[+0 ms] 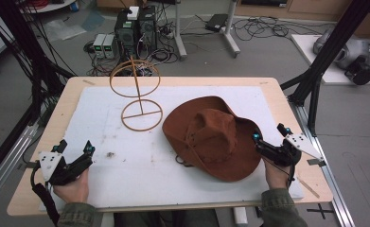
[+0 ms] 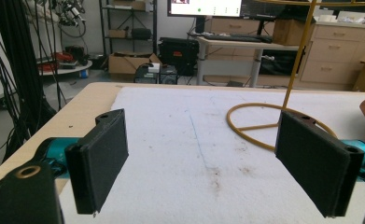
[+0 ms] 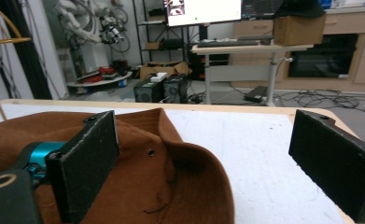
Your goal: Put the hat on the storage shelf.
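Brown felt wide-brimmed hat [image 1: 214, 137] lies crown-up, right of centre in the high view, on the white foam mat [image 1: 126, 165] covering the wooden desk [image 1: 69, 90]. Our right gripper [image 1: 268, 137] sits at the hat's right brim, jaws spread wide, holding nothing; in the right gripper view the left jaw is over the brim [image 3: 180, 186], the right jaw over bare mat. Our left gripper [image 1: 74, 149] is at lower left of the high view, also wide open and empty, well apart from the hat.

Yellow wire hat stand [image 1: 136, 94] stands upper centre, its base ring just beside the hat's far-left brim.

Risks, as we judge them:
- Soft brim: a one-sided pinch could fold it, and the hat droops or slips out.
- Dragging the hat left could knock the light stand over.
- Chin cord [image 1: 181, 161] at the near brim could snag.

Room: open mat left and front of the hat; the right brim lies near the mat's right edge, so there is little margin there. Stand's top ring limits approach height.
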Available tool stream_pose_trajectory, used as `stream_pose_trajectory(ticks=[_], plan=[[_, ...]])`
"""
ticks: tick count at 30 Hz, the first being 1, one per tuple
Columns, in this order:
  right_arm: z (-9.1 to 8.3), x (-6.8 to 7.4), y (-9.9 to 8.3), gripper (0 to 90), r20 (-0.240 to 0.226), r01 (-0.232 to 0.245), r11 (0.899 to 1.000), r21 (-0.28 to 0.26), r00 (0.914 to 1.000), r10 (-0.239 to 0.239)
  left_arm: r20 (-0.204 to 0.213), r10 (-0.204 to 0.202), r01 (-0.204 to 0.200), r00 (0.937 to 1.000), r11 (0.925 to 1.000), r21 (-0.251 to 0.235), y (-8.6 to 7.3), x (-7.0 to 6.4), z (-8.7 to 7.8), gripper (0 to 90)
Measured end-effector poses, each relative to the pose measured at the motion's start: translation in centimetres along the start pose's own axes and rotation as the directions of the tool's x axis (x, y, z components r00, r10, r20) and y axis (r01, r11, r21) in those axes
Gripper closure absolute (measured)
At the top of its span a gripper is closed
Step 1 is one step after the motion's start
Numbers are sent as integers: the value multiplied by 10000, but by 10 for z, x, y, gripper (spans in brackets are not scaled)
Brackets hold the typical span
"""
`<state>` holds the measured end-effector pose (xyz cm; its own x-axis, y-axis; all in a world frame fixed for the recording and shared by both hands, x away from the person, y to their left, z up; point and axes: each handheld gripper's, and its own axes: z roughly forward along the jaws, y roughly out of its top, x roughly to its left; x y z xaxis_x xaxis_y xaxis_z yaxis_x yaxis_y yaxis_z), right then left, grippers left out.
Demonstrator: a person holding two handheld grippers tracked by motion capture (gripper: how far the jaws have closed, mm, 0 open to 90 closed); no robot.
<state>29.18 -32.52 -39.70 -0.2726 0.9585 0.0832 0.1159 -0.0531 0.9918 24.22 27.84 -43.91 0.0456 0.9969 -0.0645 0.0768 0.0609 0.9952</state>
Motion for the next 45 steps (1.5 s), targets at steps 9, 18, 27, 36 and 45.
stream_pose_trajectory(ticks=[9,18,27,36,45], plan=[[4,7,9,75,-995,103,9990,432,9950,-60,21,-53,53,10000,10000,-8,0,1,0,175],[13,19,10,75,-2414,603,9922,1096,9699,-323,1,-125,125,9999,9999,56,-1,3,1,175],[19,29,12,75,-2994,964,9841,1493,9529,-479,22,-141,141,9999,9999,82,-1,4,1,175],[28,39,11,76,-3477,1395,9709,1948,9354,-646,85,-80,79,9999,9999,98,-2,3,2,175],[45,48,6,76,-3647,1903,9449,2662,9273,-840,127,-117,117,9999,9999,33,-1,3,1,176]])
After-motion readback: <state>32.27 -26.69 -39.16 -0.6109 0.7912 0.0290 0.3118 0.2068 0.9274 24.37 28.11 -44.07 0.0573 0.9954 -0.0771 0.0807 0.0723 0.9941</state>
